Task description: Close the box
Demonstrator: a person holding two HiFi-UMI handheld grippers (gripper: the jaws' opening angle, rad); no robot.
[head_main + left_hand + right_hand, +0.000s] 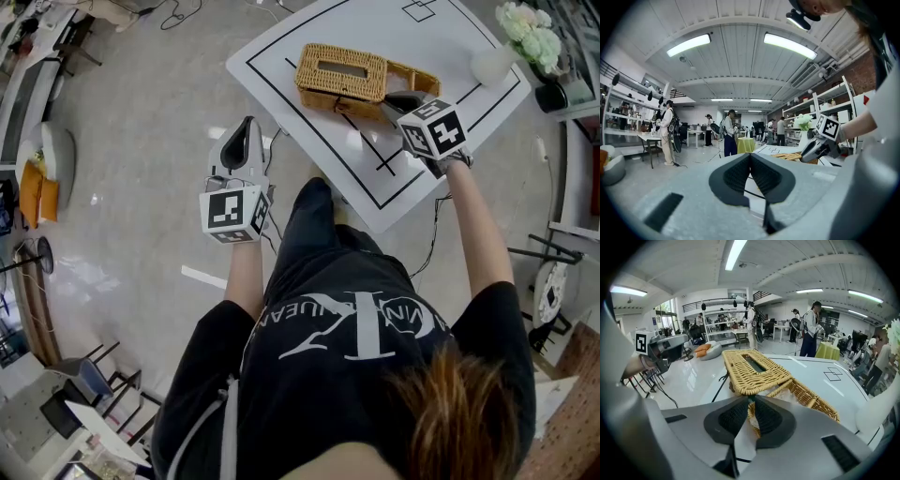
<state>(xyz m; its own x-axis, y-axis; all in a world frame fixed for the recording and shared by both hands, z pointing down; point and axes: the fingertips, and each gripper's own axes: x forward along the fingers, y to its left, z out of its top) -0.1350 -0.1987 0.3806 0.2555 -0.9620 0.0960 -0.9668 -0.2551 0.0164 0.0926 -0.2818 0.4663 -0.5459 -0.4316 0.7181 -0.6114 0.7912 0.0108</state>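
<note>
A wicker box sits on the white table (pixel 309 37). Its slotted lid (pixel 342 73) (pixel 754 369) stands tilted over the open base (pixel 417 80) (pixel 811 399), which shows a white lining. My right gripper (pixel 394 101) (pixel 750 400) is at the lid's near corner, its pads almost together and pinched on the wicker rim. My left gripper (pixel 246 127) (pixel 750 154) hangs off the table's left side above the floor, shut with nothing between its pads. It points away from the box.
A white vase (pixel 492 66) with pale flowers (pixel 530 33) stands at the table's far right corner. Black lines mark the tabletop. Shelving stands to the right of the table. Several people and a table with a yellow-green cloth (pixel 828 351) are far behind.
</note>
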